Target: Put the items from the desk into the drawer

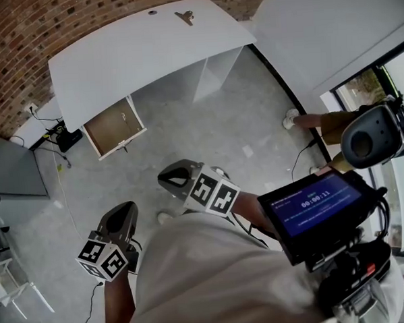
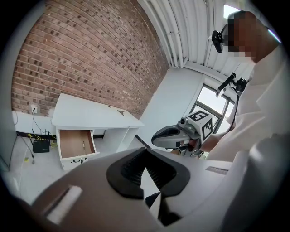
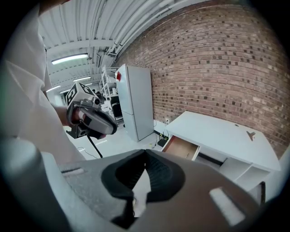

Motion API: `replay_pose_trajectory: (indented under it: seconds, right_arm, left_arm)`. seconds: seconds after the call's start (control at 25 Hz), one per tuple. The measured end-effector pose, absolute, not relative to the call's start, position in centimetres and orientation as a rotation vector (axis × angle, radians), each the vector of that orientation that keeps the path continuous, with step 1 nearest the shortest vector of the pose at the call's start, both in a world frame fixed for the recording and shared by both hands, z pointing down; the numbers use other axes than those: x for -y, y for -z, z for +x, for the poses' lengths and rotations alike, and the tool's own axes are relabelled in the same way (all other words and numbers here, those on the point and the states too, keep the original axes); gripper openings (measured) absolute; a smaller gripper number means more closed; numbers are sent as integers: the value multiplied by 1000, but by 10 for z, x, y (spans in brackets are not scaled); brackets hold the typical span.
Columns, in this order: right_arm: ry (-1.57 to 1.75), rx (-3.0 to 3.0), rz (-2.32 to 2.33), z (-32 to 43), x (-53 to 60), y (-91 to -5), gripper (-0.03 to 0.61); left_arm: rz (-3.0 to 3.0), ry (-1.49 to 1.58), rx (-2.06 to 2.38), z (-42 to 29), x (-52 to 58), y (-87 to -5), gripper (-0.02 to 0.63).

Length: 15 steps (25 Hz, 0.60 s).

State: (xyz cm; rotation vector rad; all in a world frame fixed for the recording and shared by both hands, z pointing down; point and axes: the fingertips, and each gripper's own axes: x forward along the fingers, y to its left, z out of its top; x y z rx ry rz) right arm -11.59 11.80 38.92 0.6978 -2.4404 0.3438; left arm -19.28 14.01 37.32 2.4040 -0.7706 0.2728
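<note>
A white desk (image 1: 135,53) stands against the brick wall, well ahead of me. One small dark clip-like item (image 1: 185,16) lies near its back edge; it also shows as the item (image 2: 120,112) and the item (image 3: 250,134). The desk's wooden drawer (image 1: 112,126) is pulled out; nothing shows on the visible part of its floor. My left gripper (image 1: 127,207) and right gripper (image 1: 163,176) are held close to my body, far from the desk. In the left gripper view the left gripper (image 2: 146,152) has its tips together and holds nothing. The right gripper (image 3: 145,154) looks the same.
A black box (image 1: 69,139) with cables sits on the floor left of the drawer. A grey cabinet (image 1: 13,167) stands at the left. Another person's legs (image 1: 308,121) are at the right by the window. A screen device (image 1: 319,209) hangs at my chest.
</note>
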Motion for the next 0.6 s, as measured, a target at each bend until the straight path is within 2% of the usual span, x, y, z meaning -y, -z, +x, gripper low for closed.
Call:
replay_pose_trajectory:
  seconds: [0.6]
  right_arm:
    - [-312,2420,634,-151,-112,-398,3]
  left_arm:
    - [2365,-240,858,-234,-147,-381,8]
